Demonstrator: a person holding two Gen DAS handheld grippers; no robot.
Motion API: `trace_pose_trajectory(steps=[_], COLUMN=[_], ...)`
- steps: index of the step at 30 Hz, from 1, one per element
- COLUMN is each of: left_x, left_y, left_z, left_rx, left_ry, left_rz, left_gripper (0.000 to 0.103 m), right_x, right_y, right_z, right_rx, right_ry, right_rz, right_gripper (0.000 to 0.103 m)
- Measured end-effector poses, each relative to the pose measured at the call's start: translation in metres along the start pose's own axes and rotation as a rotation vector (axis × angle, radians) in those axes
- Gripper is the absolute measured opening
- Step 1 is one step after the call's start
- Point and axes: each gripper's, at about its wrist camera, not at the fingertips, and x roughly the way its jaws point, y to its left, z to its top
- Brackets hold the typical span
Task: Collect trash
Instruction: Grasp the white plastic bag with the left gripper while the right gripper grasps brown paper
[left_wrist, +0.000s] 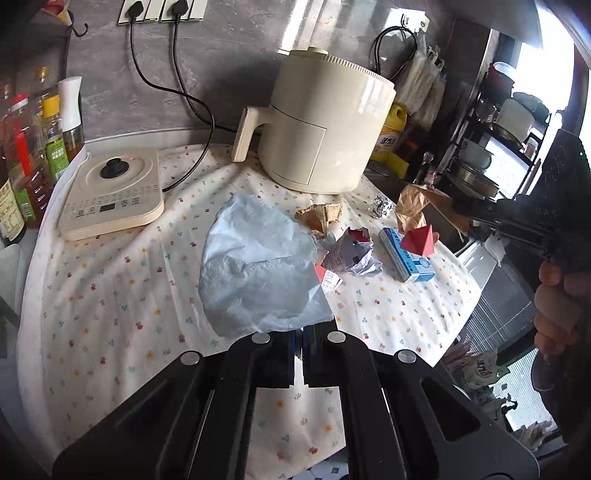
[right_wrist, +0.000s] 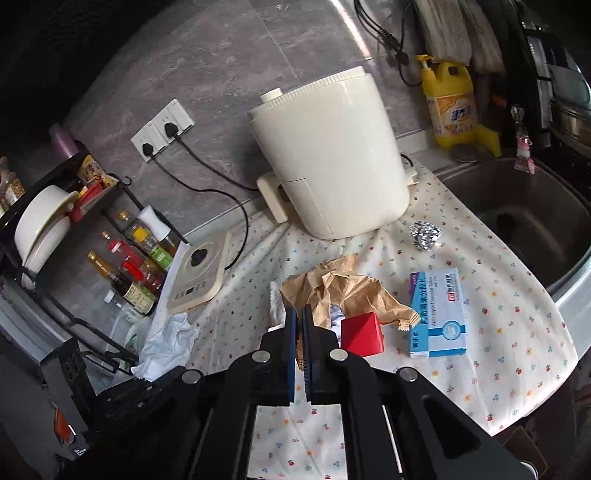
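My left gripper (left_wrist: 301, 332) is shut on the edge of a pale plastic bag (left_wrist: 255, 266) that hangs open over the flowered cloth (left_wrist: 110, 295). My right gripper (right_wrist: 300, 314) is shut on a crumpled brown paper bag (right_wrist: 343, 291), held above the cloth; it is also seen at the right of the left wrist view as the brown paper bag (left_wrist: 417, 206). On the cloth lie another brown paper scrap (left_wrist: 319, 218), a crumpled printed paper (left_wrist: 351, 251), a red box (right_wrist: 362, 334), a blue medicine box (right_wrist: 437, 314) and a foil ball (right_wrist: 424, 234).
A cream air fryer (left_wrist: 325, 125) stands at the back, with a kettle base (left_wrist: 110, 195) and sauce bottles (left_wrist: 37, 147) to the left. A steel sink (right_wrist: 517, 214) and a yellow detergent bottle (right_wrist: 452, 107) are at the right. A person's hand (left_wrist: 557, 314) grips the right tool.
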Motion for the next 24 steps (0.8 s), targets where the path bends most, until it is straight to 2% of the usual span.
trace_pose_trajectory(steps=[2,3,5,6,8,9,16,24], left_x=[-0.010,-0.016,-0.026,-0.031,-0.038,-0.042,-0.052,-0.045], left_y=[0.007,0.012,0.023,0.029,0.040,0.045,0.069,0.064], left_z=[-0.006,-0.008,-0.011,-0.012,-0.014,-0.015,-0.016,-0.007], left_rx=[-0.027,-0.040,-0.062,-0.074,-0.092,-0.097,-0.124,-0.095], left_ry=[-0.007,-0.014,-0.027,-0.031,-0.040,-0.044,-0.056,-0.047], left_rz=[0.030,0.044,0.076,0.090,0.117,0.129,0.167,0.148], left_gripper=[0.004,0.004,0.004,0.004,0.004,0.004,0.004,0.004], right_x=[0.003,0.007,0.023,0.033,0.048,0.053,0.077,0.059], right_y=[0.012,0.018,0.028,0.029,0.032,0.038,0.060,0.056], right_z=[0.001,0.001,0.001,0.001,0.000,-0.001,-0.004,0.004], right_rx=[-0.035,-0.054,-0.096,-0.086,-0.045,-0.058,-0.092,-0.090], right_ry=[-0.002,-0.002,0.022,0.045,0.086,0.088,0.101,0.051], right_rz=[0.039,0.023,-0.081,-0.057,0.066,0.079,0.074,0.059], right_gripper=[0.004,0.004,0.004,0.004,0.004,0.004,0.003,0.003])
